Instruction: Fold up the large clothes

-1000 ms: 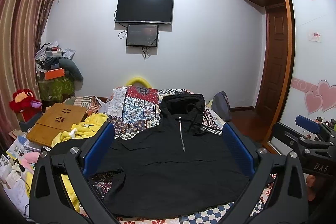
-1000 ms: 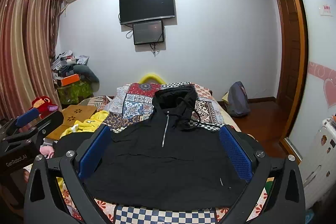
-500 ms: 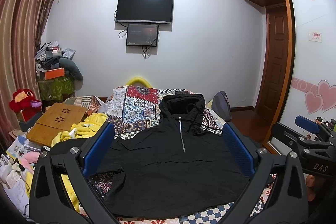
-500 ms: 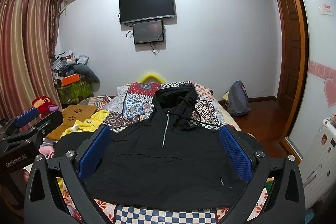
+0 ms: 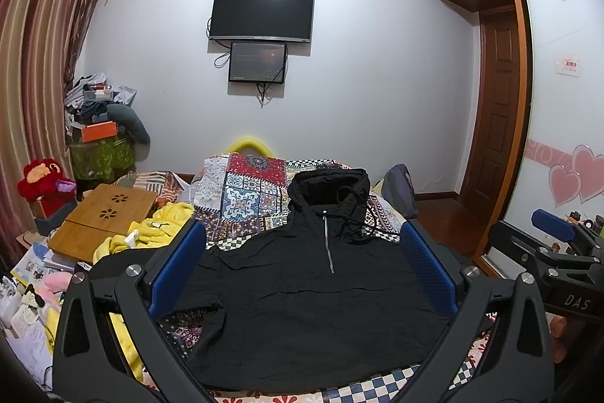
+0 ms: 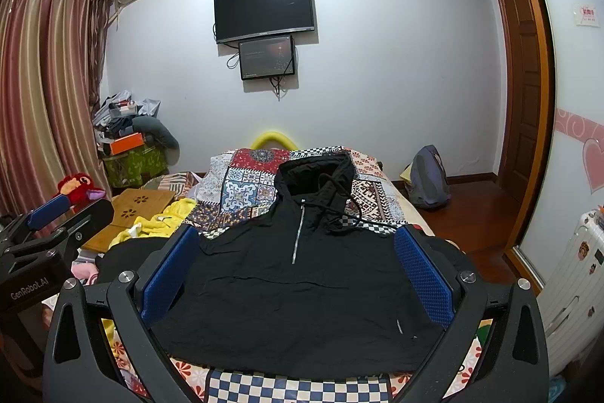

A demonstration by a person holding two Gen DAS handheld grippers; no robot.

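Change: nothing is seen to have moved since a second ago.
Left gripper (image 5: 302, 263): jaws held wide, empty, above the hoodie.
Right gripper (image 6: 296, 267): jaws held wide, empty, above the hoodie.
Black hoodie (image 5: 313, 293): spread flat on the patterned bedspread (image 5: 249, 191), hood farthest away.

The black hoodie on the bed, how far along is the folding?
Done: the black hoodie is spread front up on the patchwork bed cover, hood toward the wall. In hand: nothing; the left gripper and right gripper are both open above it. Left: every fold, since none shows yet.
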